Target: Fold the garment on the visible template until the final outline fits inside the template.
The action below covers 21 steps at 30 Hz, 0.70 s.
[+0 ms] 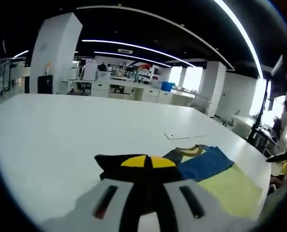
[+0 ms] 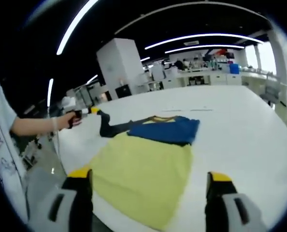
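Garment (image 2: 143, 166) lies on worktop (image 2: 240, 125); dark sleeve (image 1: 115, 164) is pinched in closed left gripper (image 1: 144, 166), right gripper (image 2: 148, 186) is held wide open and empty; sleeve slip is risked if tugged.

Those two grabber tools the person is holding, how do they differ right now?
The left gripper has its jaws pinched together on a dark sleeve of the garment, lifting it off the white table. The right gripper has its jaws spread wide with nothing between them, hovering above the garment's yellow part. Both have yellow-tipped black jaws on grey bodies.
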Each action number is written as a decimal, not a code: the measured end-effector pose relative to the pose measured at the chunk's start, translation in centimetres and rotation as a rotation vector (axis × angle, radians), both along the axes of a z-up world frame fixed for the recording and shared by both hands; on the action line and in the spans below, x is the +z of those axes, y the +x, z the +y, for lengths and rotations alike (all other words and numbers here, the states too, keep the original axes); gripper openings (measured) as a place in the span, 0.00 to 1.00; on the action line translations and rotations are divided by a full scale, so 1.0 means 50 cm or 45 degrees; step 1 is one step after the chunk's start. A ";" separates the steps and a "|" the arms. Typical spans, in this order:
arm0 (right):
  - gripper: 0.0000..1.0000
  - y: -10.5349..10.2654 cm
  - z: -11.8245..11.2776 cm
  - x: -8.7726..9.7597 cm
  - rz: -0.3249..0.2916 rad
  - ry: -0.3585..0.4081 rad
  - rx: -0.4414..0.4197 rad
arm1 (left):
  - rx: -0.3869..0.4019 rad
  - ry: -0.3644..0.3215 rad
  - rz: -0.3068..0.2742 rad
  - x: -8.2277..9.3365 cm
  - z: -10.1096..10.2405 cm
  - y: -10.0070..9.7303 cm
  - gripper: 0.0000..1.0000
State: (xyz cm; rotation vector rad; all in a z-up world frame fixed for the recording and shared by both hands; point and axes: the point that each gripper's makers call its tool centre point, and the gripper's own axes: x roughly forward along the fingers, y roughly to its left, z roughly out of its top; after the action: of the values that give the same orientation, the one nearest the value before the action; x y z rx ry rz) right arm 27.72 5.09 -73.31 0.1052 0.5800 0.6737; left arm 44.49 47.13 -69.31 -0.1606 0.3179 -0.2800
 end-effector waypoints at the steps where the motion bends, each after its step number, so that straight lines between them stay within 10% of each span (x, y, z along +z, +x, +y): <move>1: 1.00 0.002 -0.004 -0.003 -0.002 0.000 0.017 | -0.010 0.003 -0.005 0.003 -0.018 0.004 0.00; 21: 1.00 0.044 -0.059 -0.017 -0.039 0.049 0.080 | -0.143 -0.067 -0.041 0.030 -0.250 0.069 0.00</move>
State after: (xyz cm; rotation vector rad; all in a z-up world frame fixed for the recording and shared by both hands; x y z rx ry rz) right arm 29.90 2.14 -74.15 0.1125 0.5425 0.7463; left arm 47.94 34.64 -67.80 -0.1903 0.2881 -0.4023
